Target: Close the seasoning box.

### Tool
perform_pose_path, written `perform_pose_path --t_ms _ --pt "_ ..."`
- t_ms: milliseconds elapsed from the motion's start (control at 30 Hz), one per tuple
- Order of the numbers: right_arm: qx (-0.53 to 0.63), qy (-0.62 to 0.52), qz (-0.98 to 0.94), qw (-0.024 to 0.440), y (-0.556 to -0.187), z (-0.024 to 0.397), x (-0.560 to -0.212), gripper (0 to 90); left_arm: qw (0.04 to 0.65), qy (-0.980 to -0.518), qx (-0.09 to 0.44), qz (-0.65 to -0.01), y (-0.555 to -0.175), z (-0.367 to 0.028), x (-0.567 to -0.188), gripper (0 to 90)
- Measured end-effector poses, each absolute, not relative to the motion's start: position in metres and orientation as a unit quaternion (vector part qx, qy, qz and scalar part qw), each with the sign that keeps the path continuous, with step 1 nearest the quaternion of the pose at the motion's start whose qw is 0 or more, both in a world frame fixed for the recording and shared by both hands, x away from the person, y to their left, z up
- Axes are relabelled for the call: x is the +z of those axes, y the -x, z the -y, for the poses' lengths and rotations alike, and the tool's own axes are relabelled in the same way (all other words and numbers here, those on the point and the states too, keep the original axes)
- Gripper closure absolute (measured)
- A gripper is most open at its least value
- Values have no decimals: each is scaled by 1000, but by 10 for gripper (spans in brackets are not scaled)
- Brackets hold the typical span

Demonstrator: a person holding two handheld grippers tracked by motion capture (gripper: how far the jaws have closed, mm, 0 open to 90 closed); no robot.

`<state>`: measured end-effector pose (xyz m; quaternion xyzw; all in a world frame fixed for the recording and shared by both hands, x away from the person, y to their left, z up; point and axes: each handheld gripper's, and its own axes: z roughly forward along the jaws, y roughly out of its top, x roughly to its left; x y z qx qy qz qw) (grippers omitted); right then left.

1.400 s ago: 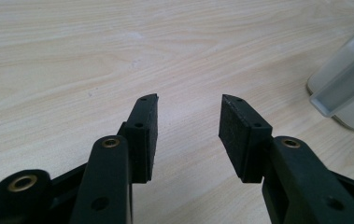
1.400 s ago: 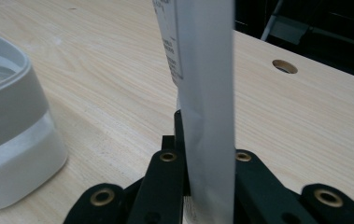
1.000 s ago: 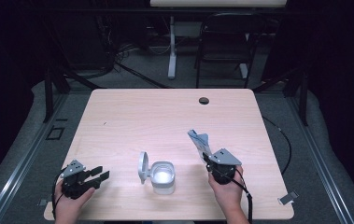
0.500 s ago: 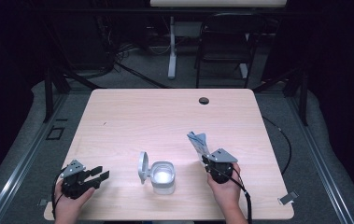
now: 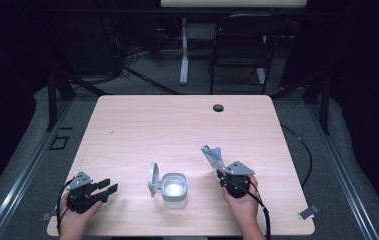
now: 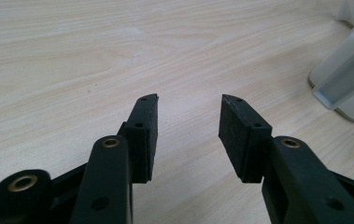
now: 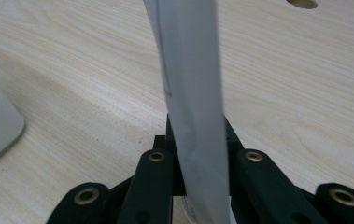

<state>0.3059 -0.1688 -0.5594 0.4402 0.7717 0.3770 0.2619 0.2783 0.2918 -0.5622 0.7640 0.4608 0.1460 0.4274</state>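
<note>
Pale wood table (image 5: 177, 125) is seen in the high view, with an open-lidded clear container (image 5: 174, 189) at lower centre. The left gripper (image 5: 106, 189) rests at lower left, the right gripper (image 5: 220, 172) at lower right. In the left gripper view, the jaws are held apart over bare wood. In the right gripper view, a grey packet (image 7: 193, 93) stands between jaws that have just been opening; contact seems to remain.

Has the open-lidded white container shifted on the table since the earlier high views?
No. The white container sits at the same spot relative to the table's near edge and the round hole.
</note>
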Motion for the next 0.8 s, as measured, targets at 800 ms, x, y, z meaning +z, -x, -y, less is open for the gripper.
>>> perform_pose_path --t_ms 800 --pt "396 -425 -767 274 -277 183 -557 536 422 -774 142 -450 -275 -285 -560 580"
